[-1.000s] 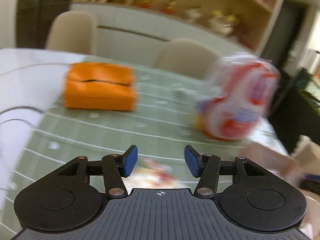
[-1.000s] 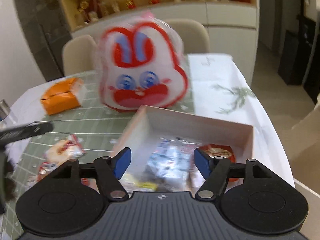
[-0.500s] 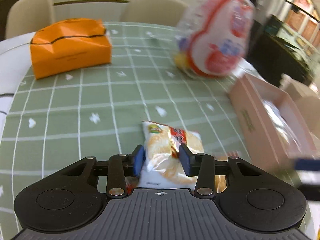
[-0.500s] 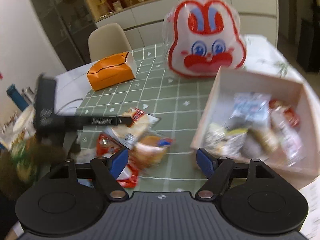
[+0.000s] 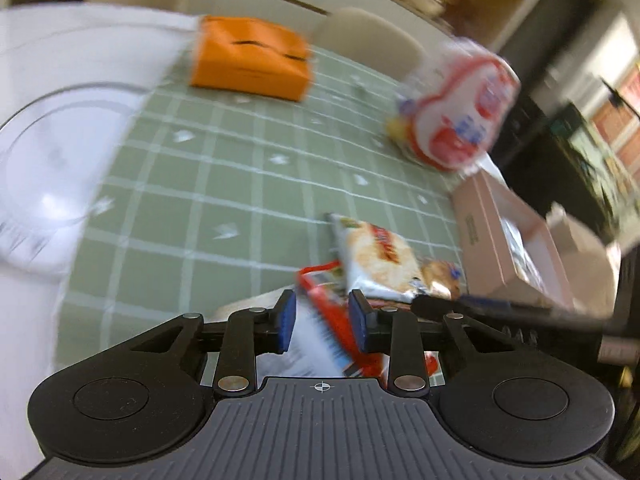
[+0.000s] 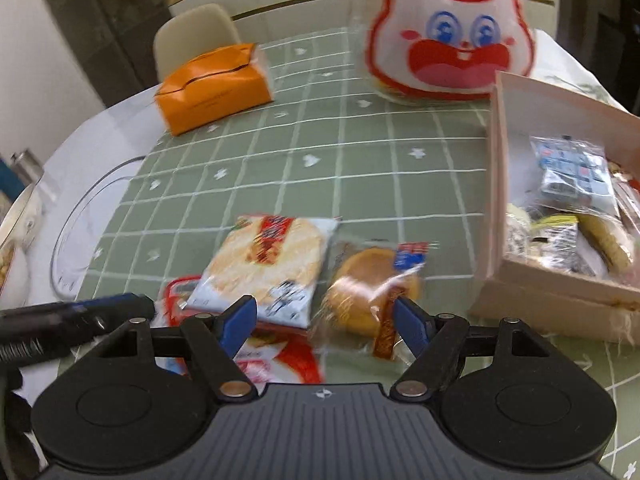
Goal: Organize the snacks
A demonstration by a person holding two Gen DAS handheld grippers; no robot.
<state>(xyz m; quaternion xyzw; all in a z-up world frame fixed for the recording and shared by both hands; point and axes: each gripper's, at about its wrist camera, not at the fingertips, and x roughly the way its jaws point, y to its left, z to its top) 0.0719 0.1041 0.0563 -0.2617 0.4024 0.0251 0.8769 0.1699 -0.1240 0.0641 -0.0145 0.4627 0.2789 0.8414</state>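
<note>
Loose snacks lie on the green checked tablecloth: a rice cracker packet (image 6: 268,262), a wrapped round cake (image 6: 370,290) and a red and white packet (image 6: 276,356) partly under them. My right gripper (image 6: 322,322) is open, low over the cake and cracker packet. My left gripper (image 5: 322,322) is open with the red and white packet (image 5: 328,320) between its fingers; I cannot tell if they touch it. The cracker packet (image 5: 374,258) lies just beyond. A pink box (image 6: 560,208) at the right holds several wrapped snacks.
A rabbit-face bag (image 6: 450,36) stands at the back beside the box. An orange tissue box (image 6: 212,88) sits at the back left. A clear round dish (image 6: 80,232) lies at the left. Chairs and a cabinet stand behind the table.
My left gripper has drawn back from the cracker packet and shifted to the red and white packet. My right gripper has dropped lower, closer to the loose snacks.
</note>
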